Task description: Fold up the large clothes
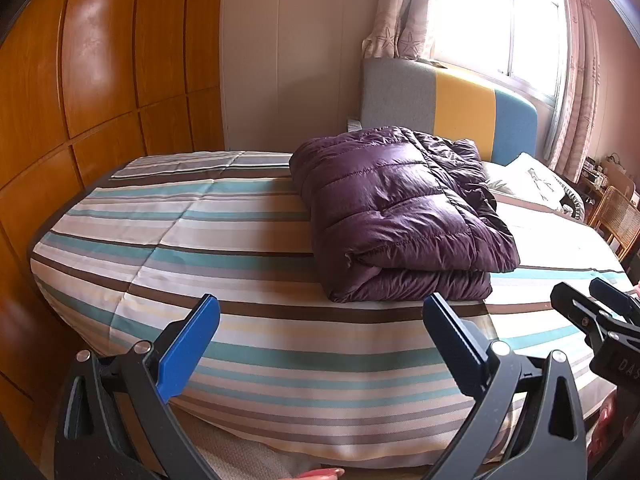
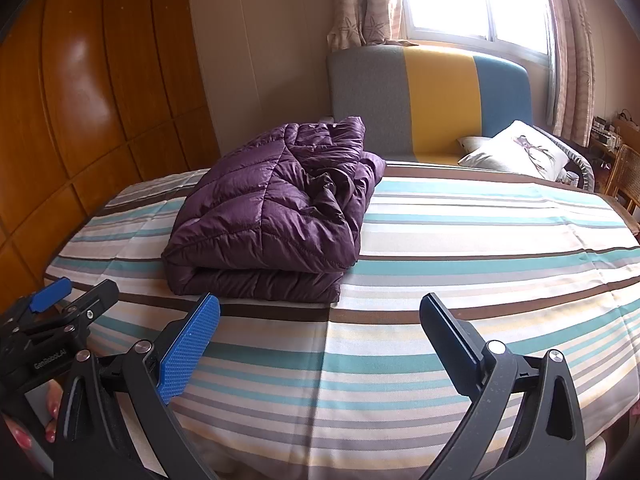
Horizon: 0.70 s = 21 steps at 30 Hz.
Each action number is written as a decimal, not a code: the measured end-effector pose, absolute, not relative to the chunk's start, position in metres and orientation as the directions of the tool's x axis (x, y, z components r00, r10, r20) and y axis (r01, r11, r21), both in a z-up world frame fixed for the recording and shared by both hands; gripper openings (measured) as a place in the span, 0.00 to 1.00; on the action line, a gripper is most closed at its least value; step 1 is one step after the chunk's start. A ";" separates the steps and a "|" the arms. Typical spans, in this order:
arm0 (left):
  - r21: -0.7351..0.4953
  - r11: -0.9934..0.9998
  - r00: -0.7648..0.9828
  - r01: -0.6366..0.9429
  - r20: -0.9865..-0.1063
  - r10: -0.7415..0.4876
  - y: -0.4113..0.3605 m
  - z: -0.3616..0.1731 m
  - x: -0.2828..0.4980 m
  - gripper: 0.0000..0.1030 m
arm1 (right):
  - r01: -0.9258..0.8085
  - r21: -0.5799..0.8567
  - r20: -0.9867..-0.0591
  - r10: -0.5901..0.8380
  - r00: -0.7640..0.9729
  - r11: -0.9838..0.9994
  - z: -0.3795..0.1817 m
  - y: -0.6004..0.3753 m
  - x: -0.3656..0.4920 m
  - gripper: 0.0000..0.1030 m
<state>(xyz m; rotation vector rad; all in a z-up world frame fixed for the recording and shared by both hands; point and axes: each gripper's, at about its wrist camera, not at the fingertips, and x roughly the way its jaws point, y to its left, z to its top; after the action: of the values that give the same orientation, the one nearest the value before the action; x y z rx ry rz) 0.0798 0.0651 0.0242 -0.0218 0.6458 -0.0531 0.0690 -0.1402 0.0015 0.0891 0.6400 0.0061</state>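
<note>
Through my left wrist camera, my left gripper [image 1: 320,320] hangs over the near edge of the bed [image 1: 248,280], its blue-padded fingers [image 1: 188,352] spread wide with nothing between them. The purple jacket [image 1: 396,216] lies folded in a thick bundle on the striped cover, ahead and a little to the right of this gripper, apart from it. Behind it stands the headboard [image 1: 452,104] in grey, yellow and blue, with a pillow [image 1: 532,180] to the right and a bright window [image 1: 496,16] above. Wooden wardrobe doors [image 1: 100,80] fill the left. My right gripper [image 1: 600,300] pokes in at the right edge.

Through my right wrist camera, my right gripper [image 2: 320,320] is likewise wide open and holds nothing, poised above the striped bed [image 2: 440,280]. The jacket [image 2: 276,216] sits ahead to the left, its folded edge facing me, clear of the fingers [image 2: 188,352]. My left gripper [image 2: 72,296] shows at the left edge, its fingers apart too. The pillow [image 2: 520,152] leans near the headboard [image 2: 428,104].
</note>
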 end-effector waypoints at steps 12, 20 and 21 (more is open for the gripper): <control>-0.038 0.999 0.791 0.035 -0.609 -0.051 0.065 0.023 0.081 0.98 | 0.022 0.088 -0.600 0.035 0.800 0.996 0.000 -0.139 0.070 0.97; -0.033 0.999 0.789 0.033 -0.613 -0.046 0.063 0.023 0.080 0.98 | 0.023 0.088 -0.601 0.034 0.799 0.996 -0.001 -0.138 0.070 0.97; -0.032 0.999 0.790 0.030 -0.611 -0.043 0.063 0.023 0.079 0.98 | 0.023 0.088 -0.600 0.034 0.799 0.996 -0.001 -0.138 0.070 0.97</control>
<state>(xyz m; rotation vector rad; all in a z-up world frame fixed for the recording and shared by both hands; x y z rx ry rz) 0.0793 0.0631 0.0230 -0.0204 0.6584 -0.0397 0.0697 -0.1384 -0.0014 0.0923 0.6450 0.0061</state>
